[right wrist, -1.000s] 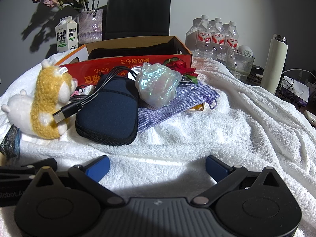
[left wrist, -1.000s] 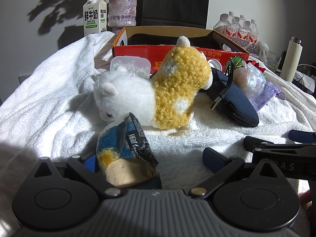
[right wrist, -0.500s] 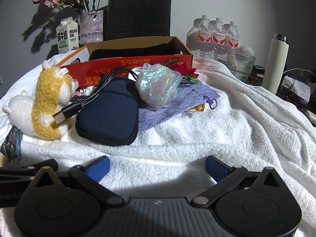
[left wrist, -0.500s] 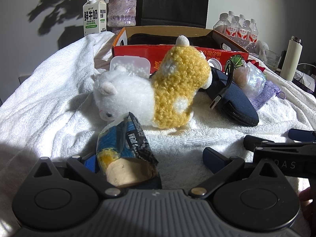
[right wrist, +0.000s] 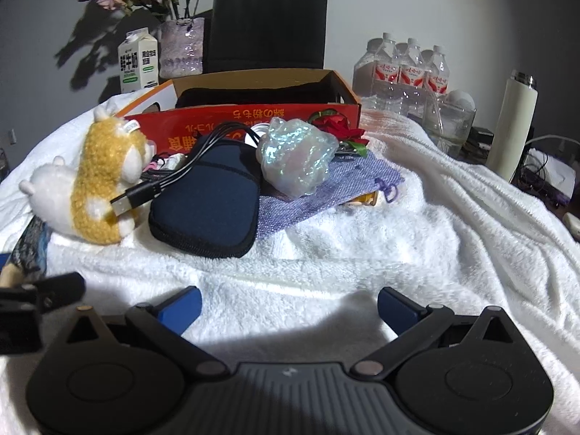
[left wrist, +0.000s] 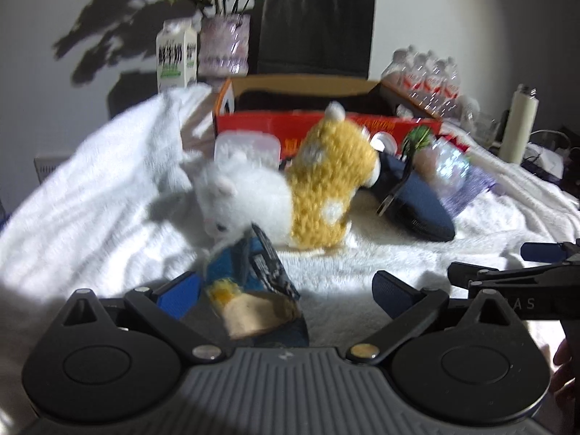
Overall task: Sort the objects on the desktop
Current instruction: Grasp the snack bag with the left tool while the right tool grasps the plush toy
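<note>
An opened blue snack packet (left wrist: pixel 250 290) stands on the white towel (left wrist: pixel 94 217) between the spread fingers of my left gripper (left wrist: pixel 286 286), nearer the left finger and not clamped. Just behind it lies a white and yellow plush toy (left wrist: pixel 290 195). My right gripper (right wrist: pixel 290 301) is open over bare towel (right wrist: pixel 453 239), nothing between its fingers. Ahead of it lie the plush (right wrist: pixel 98 181), a dark blue pouch (right wrist: pixel 210 203) with a black USB cable (right wrist: pixel 145 195) across it, an iridescent wrapped bundle (right wrist: pixel 297 156) and a purple cloth bag (right wrist: pixel 326 188).
A red cardboard box (right wrist: pixel 253 123) stands open behind the objects. Further back are a milk carton (right wrist: pixel 137 61), a flower vase (right wrist: pixel 181 47), a black paper bag (right wrist: pixel 268 21), water bottles (right wrist: pixel 406 69), a glass (right wrist: pixel 449 119) and a white flask (right wrist: pixel 514 123). The other gripper (left wrist: pixel 507 279) sits close on the right.
The left wrist view is blurred and has swung upward: plush and box sit lower in it, and the left finger's blue pad now shows beside the packet. The right gripper has hardly moved.
</note>
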